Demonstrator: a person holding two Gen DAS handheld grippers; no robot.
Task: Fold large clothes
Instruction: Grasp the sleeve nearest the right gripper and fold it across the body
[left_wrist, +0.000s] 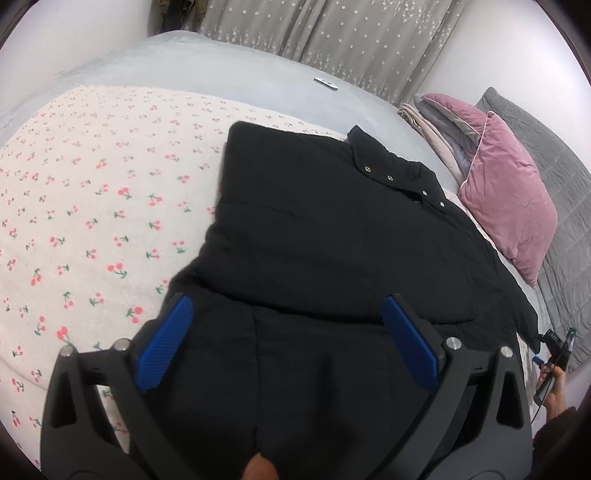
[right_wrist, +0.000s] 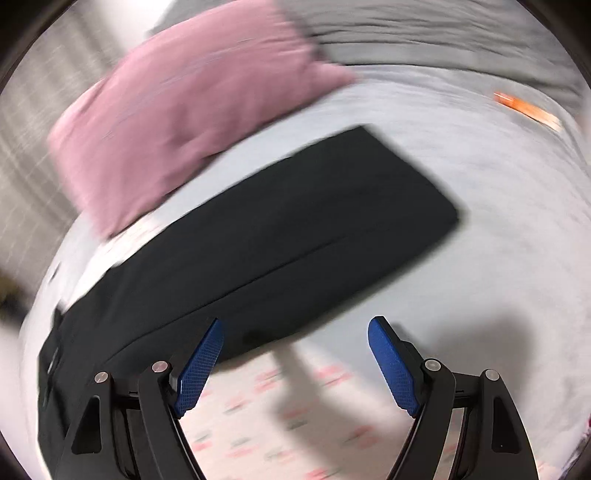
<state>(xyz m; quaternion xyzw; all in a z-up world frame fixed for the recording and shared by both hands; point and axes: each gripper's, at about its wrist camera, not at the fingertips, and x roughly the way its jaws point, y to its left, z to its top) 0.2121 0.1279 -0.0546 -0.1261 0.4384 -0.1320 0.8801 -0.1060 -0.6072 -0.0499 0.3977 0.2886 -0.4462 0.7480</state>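
A black padded jacket (left_wrist: 332, 229) with metal snaps lies spread on the bed, one sleeve folded over its body. My left gripper (left_wrist: 284, 306) is open, its blue pads hovering over the jacket's near part, holding nothing. In the blurred right wrist view, the jacket's long black sleeve (right_wrist: 280, 229) stretches across the bed. My right gripper (right_wrist: 295, 332) is open and empty just in front of the sleeve's near edge. The right gripper also shows at the left wrist view's right edge (left_wrist: 554, 350), in a hand.
A cherry-print blanket (left_wrist: 92, 206) covers the bed's left side over a grey sheet (left_wrist: 221, 66). A pink pillow (left_wrist: 509, 199) (right_wrist: 177, 107) and folded bedding lie beside the jacket. A small remote (left_wrist: 325, 84) and an orange object (right_wrist: 528, 109) lie on the sheet. Curtains hang behind.
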